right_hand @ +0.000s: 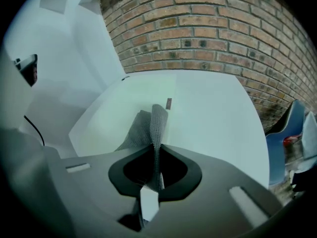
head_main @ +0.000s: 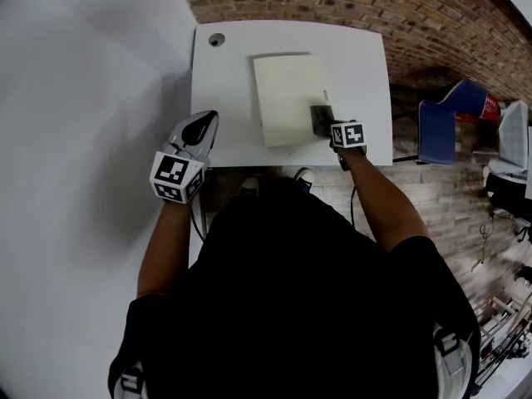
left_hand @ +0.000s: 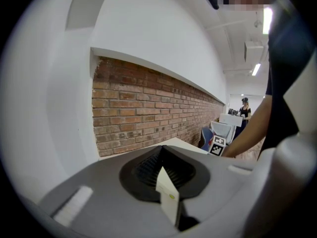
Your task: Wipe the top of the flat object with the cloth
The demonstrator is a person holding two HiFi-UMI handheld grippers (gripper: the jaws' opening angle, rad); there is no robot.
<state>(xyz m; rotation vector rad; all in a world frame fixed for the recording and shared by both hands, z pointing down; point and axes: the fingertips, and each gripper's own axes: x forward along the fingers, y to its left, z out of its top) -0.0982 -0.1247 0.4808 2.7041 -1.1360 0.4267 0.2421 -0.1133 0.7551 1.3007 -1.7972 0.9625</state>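
table (head_main: 224, 90): a white top is seen in the upper middle of the head view, set against a brick wall (head_main: 349, 2); a small round hole (head_main: 216, 39) is seen near its upper left corner.
board (head_main: 287, 94): a pale yellow flat sheet is laid on the table, about the middle of the top, slightly turned.
cloth (head_main: 322, 120): a small grey woven piece is seen at the board's lower right edge, overlapping it. in the right gripper view it is stood up in a fold from the jaws, and its far part is draped down onto the pale surface.
right gripper (head_main: 331, 128): it is held at the lower right of the board, with its marker cube (head_main: 348, 134) just behind. its jaws are pinched on the cloth, which is seen running between them in the right gripper view.
left gripper (head_main: 202, 125): it is held in the air at the lower left of the table, just off the table's edge and well apart from the board. its jaws are pressed together with nothing between them; in its own view it is pointed toward the brick wall.
chair (head_main: 453, 119): a blue seat is seen at the right of the head view, beside the table.
shoes (head_main: 303, 175): two toes are seen just below the table's near edge.
background: a person (left_hand: 244, 108) is seen far off at the right of the left gripper view.
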